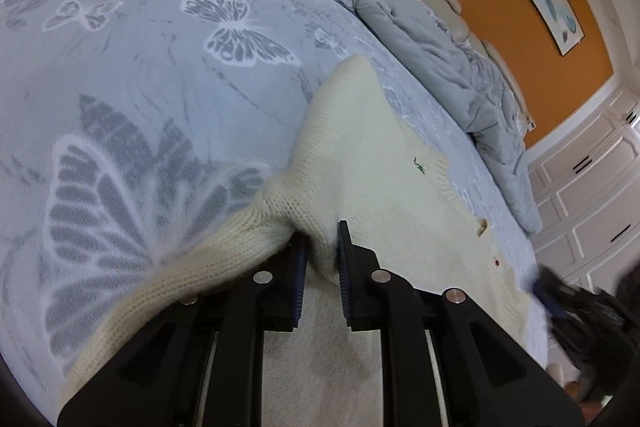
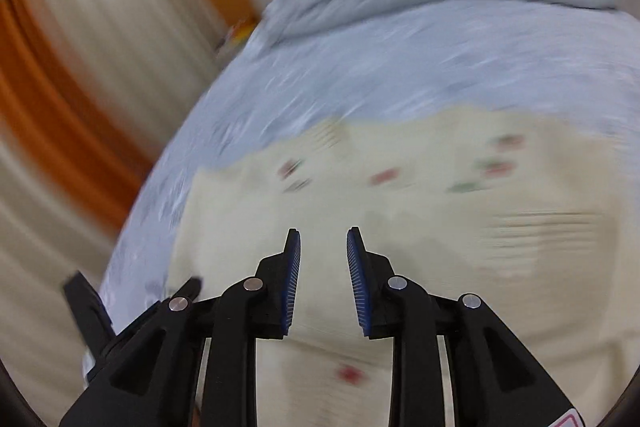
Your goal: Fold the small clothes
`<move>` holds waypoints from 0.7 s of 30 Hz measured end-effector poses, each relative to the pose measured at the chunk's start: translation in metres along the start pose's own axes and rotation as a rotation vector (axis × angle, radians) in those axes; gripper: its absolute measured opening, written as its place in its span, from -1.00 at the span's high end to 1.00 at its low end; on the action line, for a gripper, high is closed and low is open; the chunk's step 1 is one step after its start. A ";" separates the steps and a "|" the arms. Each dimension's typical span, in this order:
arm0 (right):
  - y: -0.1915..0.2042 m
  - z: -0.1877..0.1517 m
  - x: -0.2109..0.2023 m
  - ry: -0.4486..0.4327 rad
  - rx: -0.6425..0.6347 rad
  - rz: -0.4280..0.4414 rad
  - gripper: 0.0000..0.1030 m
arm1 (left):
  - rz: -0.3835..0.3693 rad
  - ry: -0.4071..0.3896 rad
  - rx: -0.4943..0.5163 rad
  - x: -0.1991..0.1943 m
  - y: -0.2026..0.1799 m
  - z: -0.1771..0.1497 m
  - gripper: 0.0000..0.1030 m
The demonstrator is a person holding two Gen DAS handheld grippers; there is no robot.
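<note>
1. Cream knit sweater (image 1: 360,155) is spread on the blue butterfly bedsheet (image 1: 140,47), on the near right part of the bed, with the rumpled grey duvet (image 1: 440,43) bunched along the far side by the headboard.
2. Left gripper (image 1: 322,251) has its pads pinched on a raised fold of the knit, looks like where the sleeve meets the body. There's a narrow gap between the pads, stuffed with fabric, so I'd call that a real hold.
3. Right gripper (image 2: 323,247) is parted and holding nothing, just hovering over the sweater body. That view is badly motion-smeared, so I can't tell how close it sits to the cloth.
4. What could go wrong, as I see it:
   - Chunky knit is stretchy and thick. A pull on just that one bunch could drag the whole sweater across the sheet instead of folding the sleeve over.
   - The pinch might have grabbed both layers, or even some sheet underneath. I can't tell from here.
   - A fast-moving right gripper could snag the loose knit or rumple the flat part.
   - The hold is at the pad tips, so the fold could slip out mid-lift.
</note>
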State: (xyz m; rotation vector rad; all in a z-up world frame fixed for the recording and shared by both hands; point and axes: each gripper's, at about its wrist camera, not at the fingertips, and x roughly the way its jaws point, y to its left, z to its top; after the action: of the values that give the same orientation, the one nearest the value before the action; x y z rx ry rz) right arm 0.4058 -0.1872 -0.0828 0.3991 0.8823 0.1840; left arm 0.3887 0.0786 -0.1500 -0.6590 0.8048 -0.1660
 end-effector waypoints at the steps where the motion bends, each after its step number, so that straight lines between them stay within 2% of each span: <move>1: 0.008 0.001 0.016 0.021 -0.020 -0.007 0.52 | -0.006 -0.003 -0.001 0.000 0.001 0.000 0.70; 3: 0.020 0.004 0.052 0.082 -0.033 -0.024 0.53 | -0.015 -0.010 0.004 -0.001 0.002 -0.001 0.70; 4: 0.013 0.009 0.059 0.099 -0.023 -0.032 0.77 | -0.017 -0.012 0.006 0.000 0.002 -0.001 0.70; 5: 0.001 0.012 0.064 0.108 -0.004 -0.058 0.87 | -0.020 -0.014 0.008 0.000 0.002 -0.002 0.70; 6: -0.020 0.015 0.058 0.084 0.030 -0.072 1.00 | -0.029 -0.016 0.004 0.000 0.004 -0.001 0.70; 9: -0.092 0.016 0.025 0.013 0.175 -0.143 1.00 | -0.046 -0.023 0.001 0.001 0.006 -0.002 0.70; 10: -0.129 0.011 0.004 -0.011 0.246 -0.166 1.00 | -0.050 -0.026 0.001 0.001 0.007 -0.002 0.70; 12: -0.158 0.002 -0.025 -0.039 0.294 -0.206 1.00 | -0.050 -0.028 0.002 0.002 0.007 -0.002 0.70; 13: -0.160 -0.002 -0.044 -0.063 0.291 -0.251 0.86 | -0.049 -0.029 0.003 0.001 0.007 -0.002 0.70; 14: -0.153 -0.008 -0.064 -0.089 0.260 -0.233 0.75 | -0.048 -0.028 0.003 0.001 0.006 -0.002 0.70; 17: -0.128 -0.027 -0.084 -0.114 0.182 -0.112 0.78 | -0.047 -0.028 0.005 0.002 0.006 -0.002 0.70; 19: -0.127 -0.036 -0.074 -0.057 0.120 -0.167 0.89 | -0.048 -0.028 0.004 0.002 0.006 -0.002 0.70; 20: -0.144 -0.046 -0.061 0.006 0.147 -0.223 1.00 | -0.047 -0.028 0.004 0.002 0.006 -0.002 0.70; 21: -0.158 -0.051 -0.065 0.001 0.195 -0.181 1.00 | -0.046 -0.028 0.006 0.002 0.006 -0.002 0.70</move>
State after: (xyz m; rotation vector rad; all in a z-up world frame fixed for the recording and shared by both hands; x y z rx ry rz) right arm 0.3238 -0.3386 -0.1307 0.4979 0.9352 -0.0695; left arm 0.3883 0.0812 -0.1557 -0.6733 0.7624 -0.2006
